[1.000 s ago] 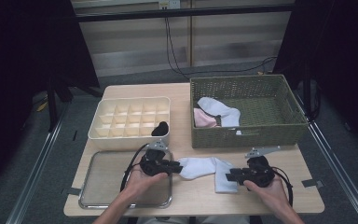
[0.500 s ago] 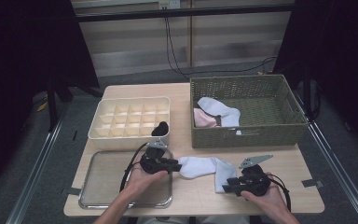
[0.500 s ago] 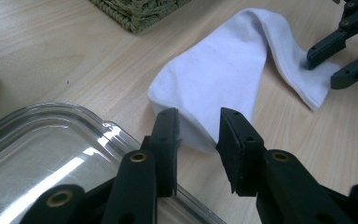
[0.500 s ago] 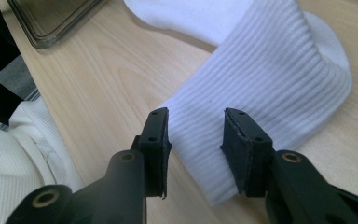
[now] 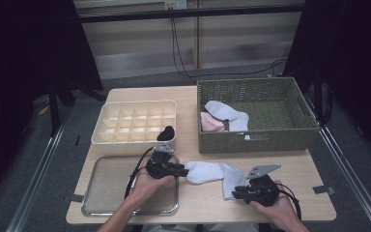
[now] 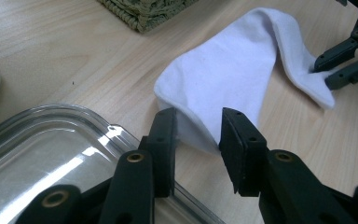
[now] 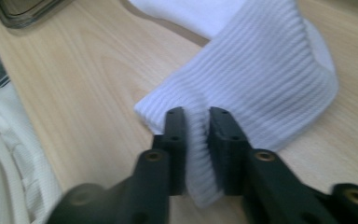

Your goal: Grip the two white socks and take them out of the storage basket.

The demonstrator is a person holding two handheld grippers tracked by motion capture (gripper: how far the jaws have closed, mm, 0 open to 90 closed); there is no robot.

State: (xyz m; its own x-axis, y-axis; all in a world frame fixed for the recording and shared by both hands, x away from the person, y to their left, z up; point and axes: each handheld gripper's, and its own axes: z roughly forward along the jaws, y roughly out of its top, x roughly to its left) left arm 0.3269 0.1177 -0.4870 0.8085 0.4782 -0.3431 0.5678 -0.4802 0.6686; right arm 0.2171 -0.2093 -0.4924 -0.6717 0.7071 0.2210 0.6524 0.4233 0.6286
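The white sock lay flat on the counter between the two grippers, its long axis running from the left gripper across to the right gripper. The right gripper's jaws had just closed and pinched the ribbed cuff, while the left jaws straddled the toe end, its fabric between them, not visibly clamped. The cuff's underside was hidden.
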